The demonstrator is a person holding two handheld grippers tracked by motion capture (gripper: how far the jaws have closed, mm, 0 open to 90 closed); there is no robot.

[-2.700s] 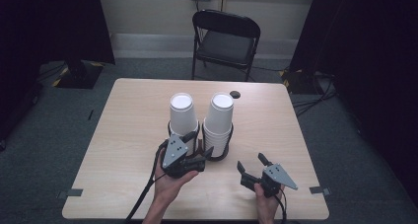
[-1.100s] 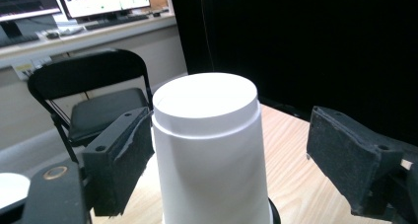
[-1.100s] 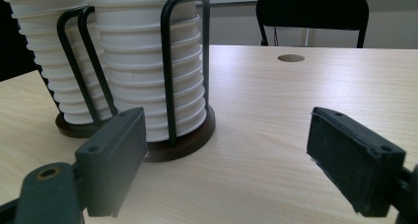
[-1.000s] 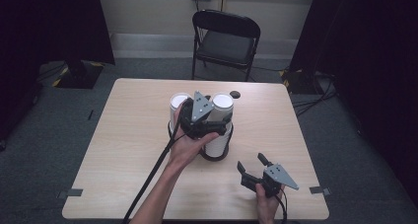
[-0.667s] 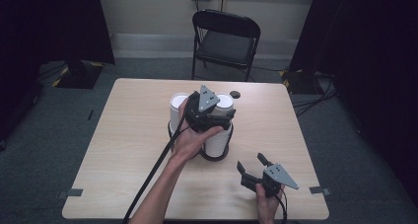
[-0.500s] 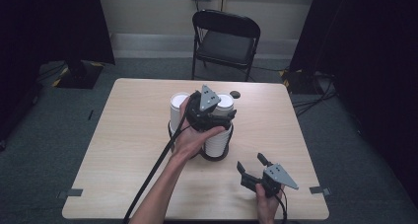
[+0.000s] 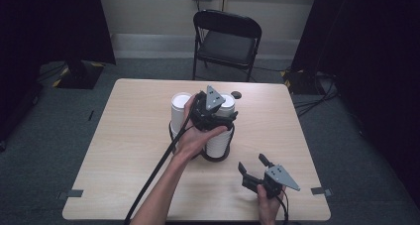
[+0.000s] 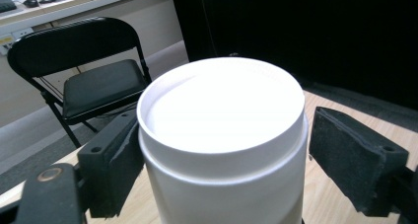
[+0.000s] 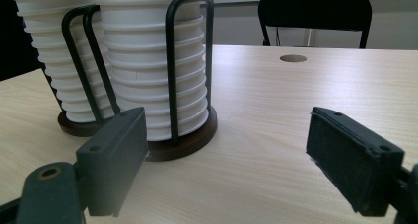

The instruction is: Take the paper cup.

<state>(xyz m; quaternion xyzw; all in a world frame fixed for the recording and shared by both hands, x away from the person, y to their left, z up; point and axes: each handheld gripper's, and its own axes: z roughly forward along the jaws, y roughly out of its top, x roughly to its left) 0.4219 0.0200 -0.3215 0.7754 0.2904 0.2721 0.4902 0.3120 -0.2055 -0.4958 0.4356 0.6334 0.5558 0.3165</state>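
Two stacks of upturned white paper cups stand in black wire holders mid-table: the left stack and the right stack. My left gripper is at the top of the right stack, its jaws straddling the top cup. The jaws have just been closing. One pad touches the cup's side; the other stands a sliver off it. My right gripper rests low near the table's front right, open, with nothing between its jaws.
A black folding chair stands behind the table. A dark round hole lies in the tabletop behind the stacks. The left gripper's cable trails back over the front edge. Bare wood stretches left of the holders.
The left gripper rose from the table in front of the holders to the top of the right stack, then edged a little right and settled around the top cup. The right gripper has not moved.
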